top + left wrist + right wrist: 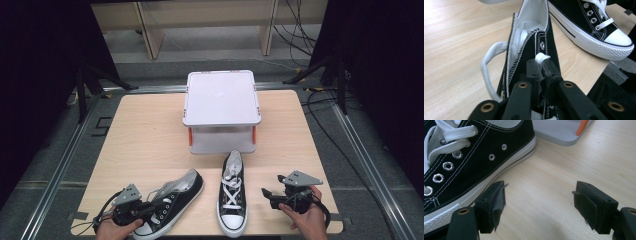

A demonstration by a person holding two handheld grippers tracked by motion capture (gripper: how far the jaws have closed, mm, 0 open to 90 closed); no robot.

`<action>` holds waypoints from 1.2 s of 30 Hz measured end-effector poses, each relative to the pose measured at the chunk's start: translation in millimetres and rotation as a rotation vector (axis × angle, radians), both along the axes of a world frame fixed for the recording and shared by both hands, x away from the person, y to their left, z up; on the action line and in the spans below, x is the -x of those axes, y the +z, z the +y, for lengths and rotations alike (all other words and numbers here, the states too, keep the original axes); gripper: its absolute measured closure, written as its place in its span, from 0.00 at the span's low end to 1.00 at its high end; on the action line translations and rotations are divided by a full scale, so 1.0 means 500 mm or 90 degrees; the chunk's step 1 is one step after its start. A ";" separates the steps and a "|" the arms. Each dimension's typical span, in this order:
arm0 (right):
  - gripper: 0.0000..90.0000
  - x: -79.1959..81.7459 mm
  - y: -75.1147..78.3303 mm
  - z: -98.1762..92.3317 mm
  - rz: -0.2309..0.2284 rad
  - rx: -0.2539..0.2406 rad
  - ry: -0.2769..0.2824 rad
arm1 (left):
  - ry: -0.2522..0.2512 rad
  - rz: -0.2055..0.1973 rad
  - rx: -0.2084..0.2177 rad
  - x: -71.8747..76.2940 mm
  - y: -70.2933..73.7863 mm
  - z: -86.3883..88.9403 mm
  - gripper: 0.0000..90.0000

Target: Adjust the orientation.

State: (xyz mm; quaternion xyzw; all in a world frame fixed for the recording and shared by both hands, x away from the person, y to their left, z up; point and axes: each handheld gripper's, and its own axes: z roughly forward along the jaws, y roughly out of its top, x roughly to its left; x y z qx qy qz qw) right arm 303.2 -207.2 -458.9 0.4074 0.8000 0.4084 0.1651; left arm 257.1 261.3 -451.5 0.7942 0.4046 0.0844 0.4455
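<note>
Two black canvas sneakers with white laces lie near the table's front edge. The left sneaker (172,197) lies slanted, toe toward me; the right sneaker (231,192) points its toe at me. My left gripper (149,210) is at the left sneaker's lacing, shut on a white lace (542,58) beside the eyelet flap (541,45); the pinched lace pokes out above the fingertips of the left gripper (541,70). My right gripper (267,195) rests just right of the right sneaker (474,157). The right gripper (539,205) stands open over bare wood with nothing between its fingers.
A white two-level stand (221,97) with orange posts occupies the table's middle back; its base (564,130) lies just beyond the right sneaker's heel. The wooden table (145,135) has bare room at left and right. Black curtains and cables surround it.
</note>
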 end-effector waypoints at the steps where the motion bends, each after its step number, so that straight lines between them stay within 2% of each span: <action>1: 0.29 -0.001 -0.001 -0.001 -0.005 0.003 0.002 | -0.004 -0.003 -0.008 0.002 0.001 -0.001 0.95; 2: 0.29 -0.001 -0.001 -0.001 -0.005 0.003 0.002 | -0.009 -0.016 -0.018 0.003 0.003 -0.002 0.95; 3: 0.29 -0.002 -0.001 -0.001 -0.010 0.008 -0.005 | -0.011 -0.015 -0.020 0.003 0.003 -0.002 0.95; 6: 0.29 -0.002 -0.003 0.000 -0.010 0.001 0.003 | -0.010 -0.011 -0.007 0.003 0.003 0.000 0.90; 9: 0.29 -0.006 -0.004 0.001 -0.003 0.005 0.009 | -0.007 -0.003 -0.001 0.008 0.008 0.000 0.70; 10: 0.29 -0.006 -0.004 0.001 -0.003 0.005 0.008 | -0.009 -0.007 -0.010 0.012 0.010 -0.002 0.70; 11: 0.29 -0.007 -0.005 0.001 -0.003 0.007 0.010 | -0.009 -0.011 -0.020 0.015 0.011 0.000 0.60; 14: 0.29 -0.007 -0.005 0.001 -0.002 0.005 0.011 | 0.018 -0.022 -0.005 0.016 0.020 0.011 0.58; 15: 0.29 -0.006 -0.005 0.001 -0.002 0.004 0.014 | 0.037 -0.034 0.014 0.014 0.028 0.020 0.57; 18: 0.29 -0.007 -0.006 0.002 -0.001 0.005 0.014 | 0.050 -0.044 0.006 0.010 0.034 0.034 0.56; 19: 0.29 -0.003 -0.003 0.002 0.014 -0.007 0.012 | 0.055 -0.043 0.011 0.010 0.035 0.035 0.55; 20: 0.29 -0.003 -0.003 0.002 0.014 -0.007 0.012 | 0.057 -0.045 0.002 0.007 0.034 0.037 0.55; 21: 0.29 -0.004 -0.004 0.002 0.003 -0.004 0.009 | 0.057 -0.034 -0.023 0.001 0.026 0.034 0.55; 22: 0.29 -0.004 -0.004 0.002 0.003 -0.004 0.009 | 0.057 -0.034 -0.023 0.001 0.026 0.034 0.56; 23: 0.29 -0.006 -0.004 0.002 0.003 0.003 0.014 | 0.052 -0.026 -0.037 -0.004 0.021 0.031 0.59; 24: 0.29 -0.006 -0.005 0.002 -0.001 0.003 0.015 | 0.035 -0.015 -0.069 -0.015 0.010 0.029 0.64; 25: 0.29 -0.006 -0.005 0.002 -0.001 0.003 0.015 | 0.035 -0.015 -0.069 -0.015 0.010 0.029 0.70; 26: 0.29 -0.005 -0.004 0.003 0.001 0.002 0.015 | 0.025 -0.011 -0.060 -0.021 0.006 0.028 0.70; 27: 0.29 -0.006 -0.004 0.003 0.000 0.002 0.016 | 0.011 -0.017 -0.063 -0.025 0.006 0.028 0.84; 28: 0.29 -0.007 -0.006 0.003 0.004 0.005 0.014 | 0.000 -0.035 -0.097 -0.028 0.009 0.028 0.95; 29: 0.29 -0.004 -0.004 0.004 0.008 0.005 0.014 | -0.014 -0.034 -0.117 -0.032 0.015 0.026 0.97; 31: 0.29 -0.005 -0.004 0.003 0.000 0.009 0.013 | -0.027 -0.040 -0.139 -0.044 0.019 0.025 0.97; 33: 0.29 -0.006 -0.004 0.003 -0.004 0.011 0.012 | -0.026 -0.043 -0.141 -0.055 0.019 0.026 0.97; 36: 0.29 -0.004 -0.004 0.005 0.012 0.001 0.019 | -0.031 -0.041 -0.147 -0.087 0.021 0.034 0.97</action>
